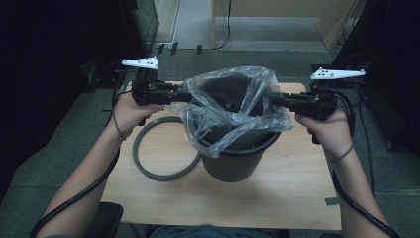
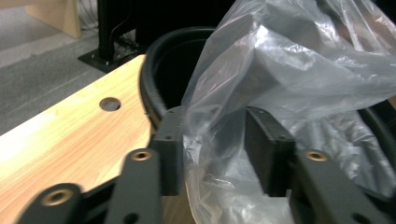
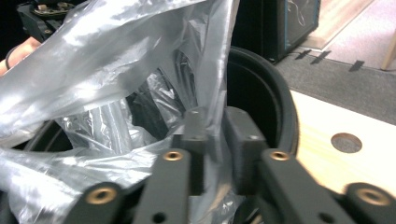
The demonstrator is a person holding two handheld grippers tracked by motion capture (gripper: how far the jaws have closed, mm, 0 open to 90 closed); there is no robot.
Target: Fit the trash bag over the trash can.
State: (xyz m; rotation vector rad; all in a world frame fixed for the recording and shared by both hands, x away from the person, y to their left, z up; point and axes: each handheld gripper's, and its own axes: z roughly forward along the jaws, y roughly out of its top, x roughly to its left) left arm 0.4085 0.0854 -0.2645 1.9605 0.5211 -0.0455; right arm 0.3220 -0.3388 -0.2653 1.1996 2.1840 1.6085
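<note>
Lining a bin, basically: clear plastic bag (image 1: 233, 106) sitting half in the black bucket (image 1: 237, 158) mid-table, bunched up and puffed above the rim, not yet spread over it. Left gripper (image 1: 179, 95) coming in from the left with a fold of bag between its jaws, which stand a fair way apart; film fills the gap and seems to touch both pads, so probably a loose hold, hard to call it a firm pinch. Right gripper (image 1: 276, 99) on the right side, jaws nearly together and clamped on the bag's edge. Next up, by the look of it: pulling the two edges apart and down over the rim on both sides, gently, since thin film like this slips or tears easily. Grey ring (image 1: 163, 148) lying flat just left of the bucket, touching or almost touching it, likely meant to clamp the bag later. Light wooden table (image 1: 297, 183) with a round cable hole, grey carpet around, dark gear along the sides, pale wooden furniture at the far end.
</note>
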